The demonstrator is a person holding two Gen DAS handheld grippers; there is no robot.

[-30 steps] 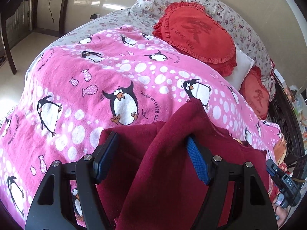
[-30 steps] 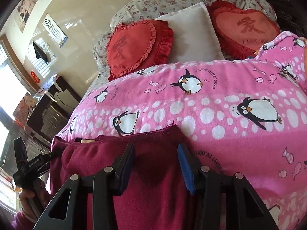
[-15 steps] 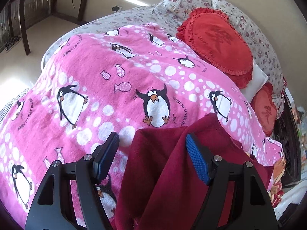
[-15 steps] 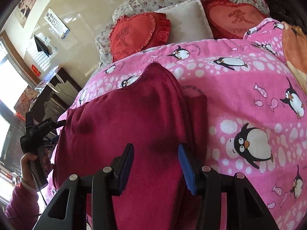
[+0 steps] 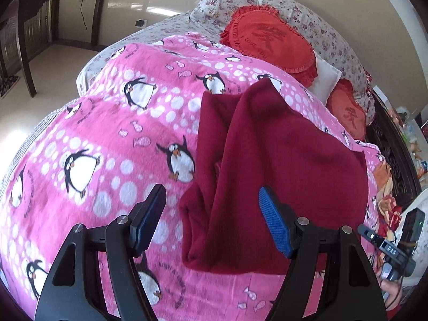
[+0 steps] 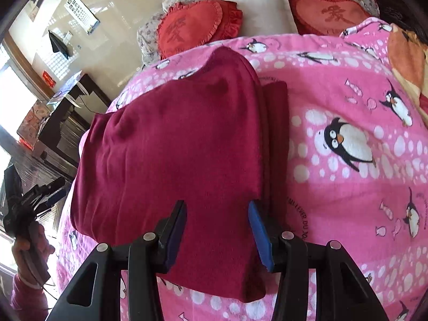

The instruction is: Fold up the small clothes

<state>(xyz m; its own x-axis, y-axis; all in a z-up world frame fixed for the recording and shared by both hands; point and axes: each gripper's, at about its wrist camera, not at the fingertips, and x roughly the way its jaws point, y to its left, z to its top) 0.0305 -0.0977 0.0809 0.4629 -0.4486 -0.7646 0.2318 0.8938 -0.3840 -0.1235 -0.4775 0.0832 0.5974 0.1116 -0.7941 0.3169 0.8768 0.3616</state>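
Observation:
A dark red garment (image 5: 281, 176) lies folded on the pink penguin blanket (image 5: 107, 139) on a bed. It also shows in the right wrist view (image 6: 182, 144), folded over with a narrower layer along its right side. My left gripper (image 5: 211, 222) is open and empty, hovering above the garment's near left edge. My right gripper (image 6: 216, 230) is open and empty, just above the garment's near edge. The cloth passes under both sets of jaws without being pinched.
Red heart cushions (image 5: 270, 40) and a white pillow (image 6: 267, 13) sit at the head of the bed. An orange cloth (image 6: 406, 56) lies at the right edge. A dark table (image 5: 24, 13) stands on the floor at the left. The other gripper (image 6: 26, 203) appears at the left.
Both grippers have pulled back and risen from the garment. The garment, held up earlier, now lies folded flat on the blanket, and more of it is in view.

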